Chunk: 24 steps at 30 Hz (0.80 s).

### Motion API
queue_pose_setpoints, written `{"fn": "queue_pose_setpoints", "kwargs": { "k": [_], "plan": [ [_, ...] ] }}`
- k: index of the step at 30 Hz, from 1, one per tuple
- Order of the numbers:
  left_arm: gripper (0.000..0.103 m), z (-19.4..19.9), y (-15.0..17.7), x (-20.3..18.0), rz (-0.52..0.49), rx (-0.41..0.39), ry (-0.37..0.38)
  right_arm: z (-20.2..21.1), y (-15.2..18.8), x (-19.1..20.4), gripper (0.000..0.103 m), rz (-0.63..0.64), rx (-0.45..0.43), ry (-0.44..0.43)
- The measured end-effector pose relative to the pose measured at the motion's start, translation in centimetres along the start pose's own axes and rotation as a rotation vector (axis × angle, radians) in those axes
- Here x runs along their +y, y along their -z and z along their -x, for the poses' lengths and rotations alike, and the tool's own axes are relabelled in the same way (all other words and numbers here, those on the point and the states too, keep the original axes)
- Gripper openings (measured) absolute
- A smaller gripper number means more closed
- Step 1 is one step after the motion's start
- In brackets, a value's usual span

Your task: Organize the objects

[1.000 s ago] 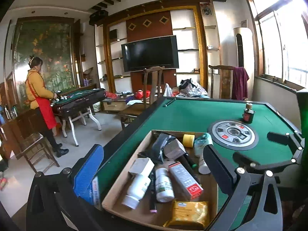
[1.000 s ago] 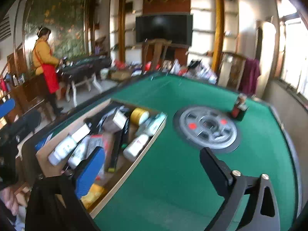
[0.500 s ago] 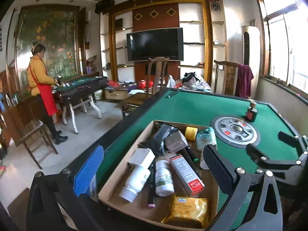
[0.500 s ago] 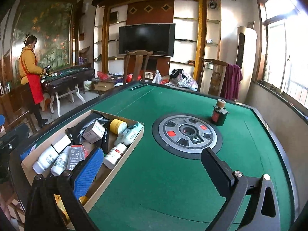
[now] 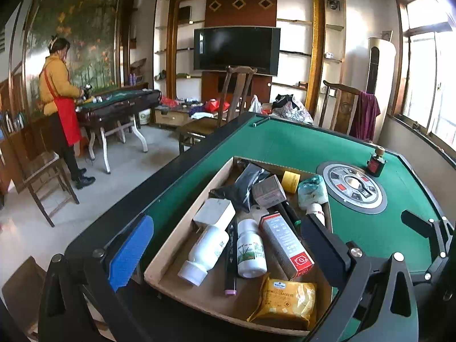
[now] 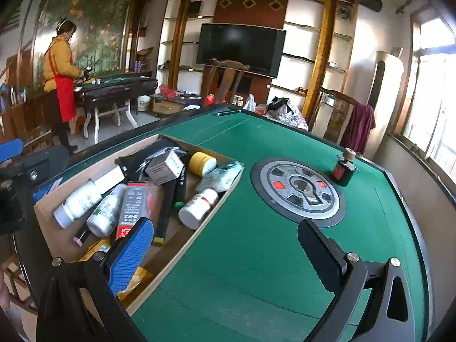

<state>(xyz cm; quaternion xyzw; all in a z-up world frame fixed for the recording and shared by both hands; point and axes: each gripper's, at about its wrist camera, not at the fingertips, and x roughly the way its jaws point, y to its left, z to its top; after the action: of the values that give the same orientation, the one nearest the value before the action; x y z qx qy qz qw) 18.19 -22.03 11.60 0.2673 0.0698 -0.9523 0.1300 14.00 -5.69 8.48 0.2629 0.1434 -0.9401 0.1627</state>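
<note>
An open cardboard box [image 5: 185, 222] lies on the green felt table [image 5: 299, 145], filled with several items. Among them are white bottles [image 5: 206, 252], a red and grey carton [image 5: 285, 245], a yellow cracker pack [image 5: 285, 299] and a yellow roll [image 5: 290, 181]. My left gripper [image 5: 228, 245] hovers open over the box's near end, holding nothing. To the right of the box [image 6: 191, 239] my right gripper [image 6: 228, 253] is open above bare felt, its blue pad [image 6: 131, 253] over the box's near corner. A small dark corked bottle [image 6: 344, 169] stands alone beyond the table's round centre panel [image 6: 299, 191].
A person in a yellow top and red apron [image 5: 58, 97] stands at another table [image 5: 119, 105] far left. Wooden chairs [image 5: 225, 105] stand along the far edge, one draped with a purple cloth [image 5: 366, 119]. A raised dark rim [image 6: 413, 188] borders the felt.
Both grippers stay open and empty. The right wrist view has steadied and shifted left, closer to the box. The left wrist view has tilted slightly, showing more of the box.
</note>
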Motion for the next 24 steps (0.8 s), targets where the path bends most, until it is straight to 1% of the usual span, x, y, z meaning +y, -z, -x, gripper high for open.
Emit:
{"fn": "queue_pose_setpoints", "kwargs": {
  "k": [7, 12, 16, 20, 24],
  "plan": [
    [0.103, -1.4, 0.4, 1.5, 0.054, 0.067, 0.024, -0.4, 0.1, 1.2, 0.103, 0.037, 0.020, -0.016],
    [0.103, -2.0, 0.9, 1.5, 0.041, 0.088, -0.017, -0.5, 0.1, 2.0, 0.103, 0.059, 0.029, -0.027],
    [0.103, -2.4, 1.0, 1.7, 0.041, 0.100, -0.021, -0.5, 0.1, 2.6, 0.103, 0.081, 0.030, -0.024],
    [0.103, -2.7, 1.1, 2.1, 0.054, 0.110, -0.045, -0.6, 0.2, 3.0, 0.103, 0.089, 0.035, -0.028],
    [0.103, -3.1, 1.1, 2.6, 0.069, 0.127, -0.046, -0.7, 0.1, 3.4, 0.103, 0.096, 0.041, -0.031]
  ]
}}
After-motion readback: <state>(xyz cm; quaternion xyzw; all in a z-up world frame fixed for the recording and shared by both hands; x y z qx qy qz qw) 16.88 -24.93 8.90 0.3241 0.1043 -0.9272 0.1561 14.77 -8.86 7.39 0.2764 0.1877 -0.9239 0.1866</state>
